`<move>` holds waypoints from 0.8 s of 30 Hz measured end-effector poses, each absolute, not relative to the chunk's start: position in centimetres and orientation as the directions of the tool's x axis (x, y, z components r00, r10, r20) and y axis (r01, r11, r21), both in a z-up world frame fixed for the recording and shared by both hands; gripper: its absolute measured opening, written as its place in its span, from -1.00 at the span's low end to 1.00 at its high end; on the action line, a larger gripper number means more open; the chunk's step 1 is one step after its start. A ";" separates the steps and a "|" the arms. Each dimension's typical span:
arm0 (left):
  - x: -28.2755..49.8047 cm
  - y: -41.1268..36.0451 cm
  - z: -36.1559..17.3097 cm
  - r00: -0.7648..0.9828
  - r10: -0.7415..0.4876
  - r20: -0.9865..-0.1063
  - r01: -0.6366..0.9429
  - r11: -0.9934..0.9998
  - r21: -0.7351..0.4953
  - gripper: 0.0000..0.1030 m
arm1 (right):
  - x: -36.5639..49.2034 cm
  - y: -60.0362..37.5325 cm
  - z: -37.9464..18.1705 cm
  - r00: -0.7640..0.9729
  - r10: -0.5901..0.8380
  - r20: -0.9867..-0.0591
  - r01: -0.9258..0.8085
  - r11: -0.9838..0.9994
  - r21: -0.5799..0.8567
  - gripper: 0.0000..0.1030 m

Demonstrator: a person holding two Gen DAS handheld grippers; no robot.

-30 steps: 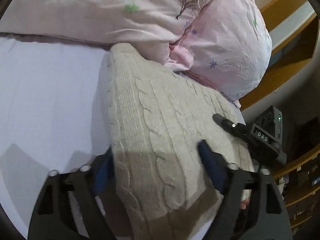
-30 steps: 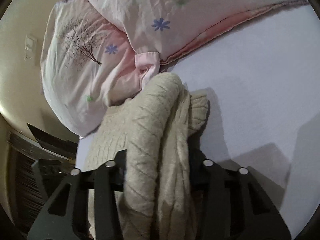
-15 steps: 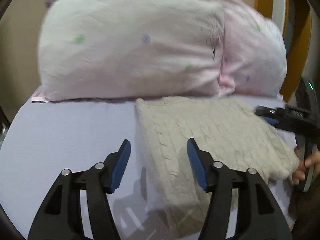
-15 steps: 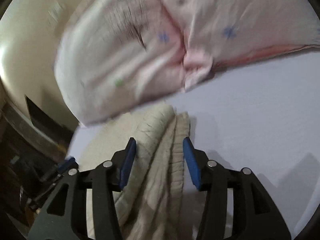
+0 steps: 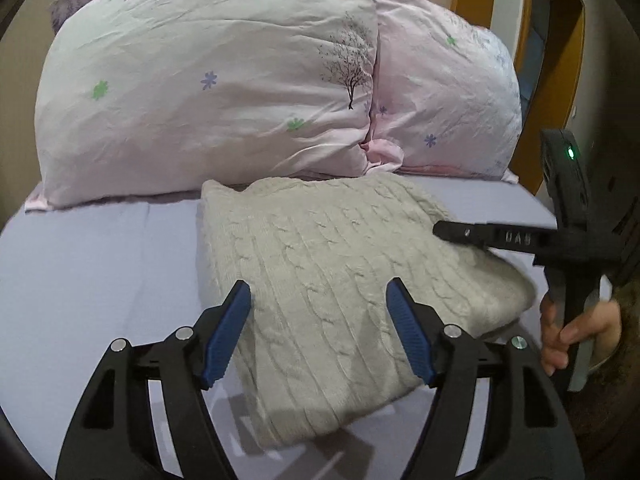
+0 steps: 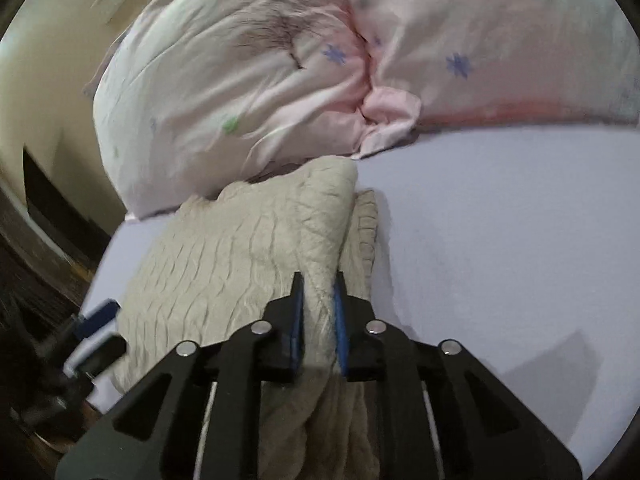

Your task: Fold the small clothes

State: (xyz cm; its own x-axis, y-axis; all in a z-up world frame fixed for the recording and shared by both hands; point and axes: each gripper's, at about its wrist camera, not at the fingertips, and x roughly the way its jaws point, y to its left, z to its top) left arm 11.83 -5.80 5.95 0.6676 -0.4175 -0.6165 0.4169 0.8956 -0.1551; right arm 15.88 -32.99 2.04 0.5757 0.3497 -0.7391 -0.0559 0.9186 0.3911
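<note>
Writing: right gripper point(image 5: 460, 234) shows raised letters on its side in left wrist view, mirrored/blurry, approx "DAS", can't read for sure. Green LED lit on its body. No other labels legible.

Counts: 1 cable-knit sweater point(image 5: 320, 280), cream, folded, lying on the bed point(image 5: 80, 264) w/ lavender sheet, just near of the pillows. 2 pillows: left pillow point(image 5: 208, 92) and right pillow point(image 5: 444, 96), both pale pink w/ tree print + small blue/green flowers, touching each other at far side of bed. 2 grippers, each w/ blue pads.

Left gripper point(image 5: 318, 328): fingers spread wide, hovering over near edge of sweater, holding nothing. Right gripper point(image 6: 318, 312) in its own view: fingers pressed nearly together, pinching a raised ridge of the sweater point(image 6: 240, 264) at its right edge. Person's hand point(image 5: 576, 332) grips the right gripper handle, at right of bed.
</note>
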 end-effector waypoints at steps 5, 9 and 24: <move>8.7 -2.5 5.9 0.685 -0.380 -0.622 0.338 0.922 -0.190 0.65 | 11.2 -34.3 5.4 0.667 0.330 -0.668 -0.086 0.925 0.371 0.90; 6.0 -2.0 4.6 0.697 -0.235 -0.677 0.225 0.969 -0.105 0.83 | 6.5 -34.4 6.6 0.694 0.297 -0.655 -0.102 0.942 0.319 0.97; 6.7 -5.8 0.9 0.610 -0.066 -0.790 0.175 0.983 0.053 0.97 | 4.8 -26.9 0.1 0.509 0.029 -0.860 -0.008 1.000 0.028 0.96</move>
